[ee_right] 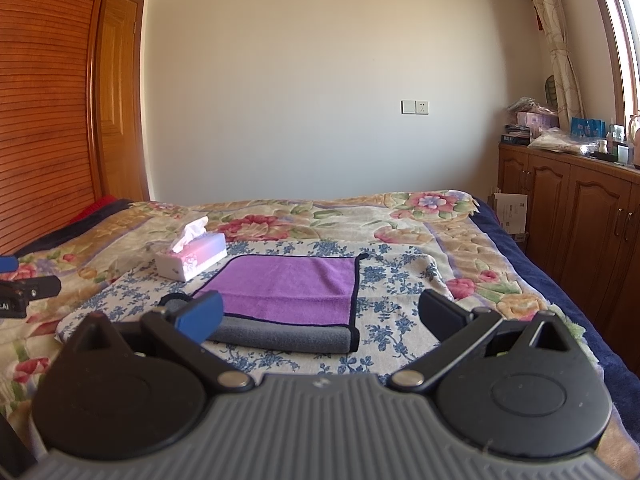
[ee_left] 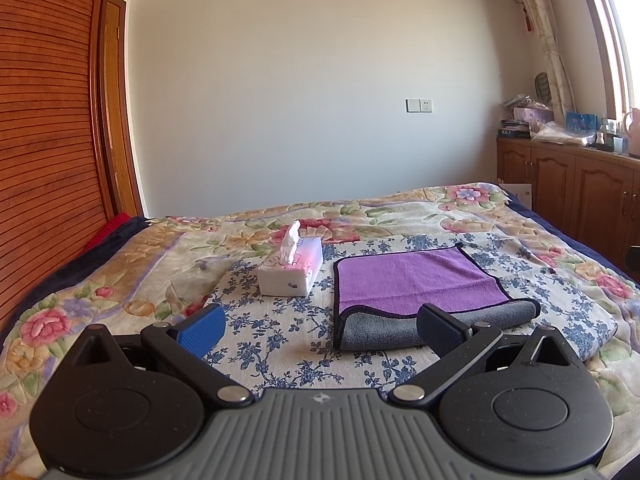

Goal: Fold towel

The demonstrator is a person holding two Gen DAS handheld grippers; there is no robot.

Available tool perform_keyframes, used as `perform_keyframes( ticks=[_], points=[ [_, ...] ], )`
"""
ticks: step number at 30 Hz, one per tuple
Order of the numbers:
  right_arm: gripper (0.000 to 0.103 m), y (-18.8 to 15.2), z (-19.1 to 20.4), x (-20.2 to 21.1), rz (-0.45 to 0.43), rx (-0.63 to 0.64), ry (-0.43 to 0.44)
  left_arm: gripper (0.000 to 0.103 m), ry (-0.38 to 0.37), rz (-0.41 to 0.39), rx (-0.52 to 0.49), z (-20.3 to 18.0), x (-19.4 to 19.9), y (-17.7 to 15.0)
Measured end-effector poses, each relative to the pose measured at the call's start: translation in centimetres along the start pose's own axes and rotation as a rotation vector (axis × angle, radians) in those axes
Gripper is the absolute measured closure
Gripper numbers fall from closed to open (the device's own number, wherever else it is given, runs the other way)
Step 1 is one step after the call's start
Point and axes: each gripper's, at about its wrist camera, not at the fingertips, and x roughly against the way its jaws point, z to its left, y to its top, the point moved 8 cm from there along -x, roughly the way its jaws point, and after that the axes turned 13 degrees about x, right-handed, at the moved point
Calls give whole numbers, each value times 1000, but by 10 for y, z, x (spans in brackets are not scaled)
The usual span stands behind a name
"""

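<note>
Left wrist view shows the left tongs (ee_left: 320,328) released above the bed (ee_left: 132,280), and the right tongs (ee_right: 320,320) likewise released. Purple towel (ee_right: 288,284) lies beside the tissue box (ee_right: 192,260), near edge already doubled over. Pinch both near corners evenly, lifting together.

Matt plush cloth towel (ee_left: 416,276), glossy wood cabinet (ee_left: 568,184)

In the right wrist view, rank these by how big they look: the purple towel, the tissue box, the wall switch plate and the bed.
1. bed, spans nearly the full width
2. purple towel, partly hidden by the right claw's blue finger
3. tissue box
4. wall switch plate, also farthest, so its true size is unsure
</note>
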Motion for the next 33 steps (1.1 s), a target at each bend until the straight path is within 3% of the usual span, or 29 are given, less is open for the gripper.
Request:
perform_keyframes(
  ticks=[33],
  points=[
    [0, -6, -2, -36, 55, 30, 50, 0, -32, 67, -86, -20, -43, -2]
  ],
)
